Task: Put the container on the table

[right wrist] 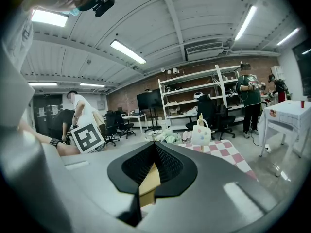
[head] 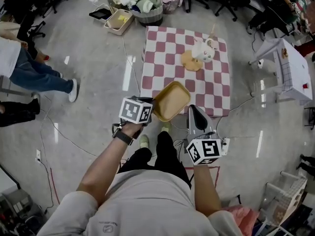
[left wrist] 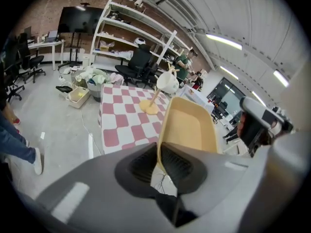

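A tan shallow container hangs tilted over the near edge of the red-and-white checked table. My left gripper is shut on its left rim. In the left gripper view the rim runs between the pads and the container stretches away from my left gripper toward the table. My right gripper is beside the container's right corner. Its jaws meet at the tips, and a tan sliver shows in the gap below them.
A white mug on a tan stand stands at the table's far side. A basket of cloth and boxes sit beyond it. A white side table is at right. A person's legs are at left. Cables cross the floor.
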The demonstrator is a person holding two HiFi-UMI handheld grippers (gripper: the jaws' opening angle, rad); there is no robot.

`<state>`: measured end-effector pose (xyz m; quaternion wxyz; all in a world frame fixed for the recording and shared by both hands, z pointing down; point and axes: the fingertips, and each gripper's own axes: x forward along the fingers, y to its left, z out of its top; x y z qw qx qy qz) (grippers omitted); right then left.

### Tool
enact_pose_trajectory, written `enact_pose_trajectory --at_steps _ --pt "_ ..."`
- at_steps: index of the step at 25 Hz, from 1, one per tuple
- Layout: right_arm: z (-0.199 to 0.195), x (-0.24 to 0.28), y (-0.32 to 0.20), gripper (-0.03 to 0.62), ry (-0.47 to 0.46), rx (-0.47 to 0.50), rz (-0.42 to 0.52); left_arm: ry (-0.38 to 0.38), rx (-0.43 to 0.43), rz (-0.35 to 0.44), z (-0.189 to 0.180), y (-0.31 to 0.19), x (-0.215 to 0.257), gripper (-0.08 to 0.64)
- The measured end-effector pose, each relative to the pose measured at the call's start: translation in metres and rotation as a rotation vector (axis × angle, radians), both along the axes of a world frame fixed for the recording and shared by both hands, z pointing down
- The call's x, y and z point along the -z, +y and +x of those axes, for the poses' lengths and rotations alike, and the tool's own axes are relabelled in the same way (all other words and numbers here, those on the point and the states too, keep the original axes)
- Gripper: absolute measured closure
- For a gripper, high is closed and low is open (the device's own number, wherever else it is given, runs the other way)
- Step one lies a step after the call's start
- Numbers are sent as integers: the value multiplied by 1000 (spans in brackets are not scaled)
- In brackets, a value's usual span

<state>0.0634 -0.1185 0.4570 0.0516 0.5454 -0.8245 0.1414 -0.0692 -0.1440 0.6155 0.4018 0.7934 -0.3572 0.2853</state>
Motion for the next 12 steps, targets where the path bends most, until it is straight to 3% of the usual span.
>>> enact_pose_trajectory --at_steps 12 --pt "59 -60 -106 583 -19 42 -85 -75 -91 -26 73 -92 -68 529"
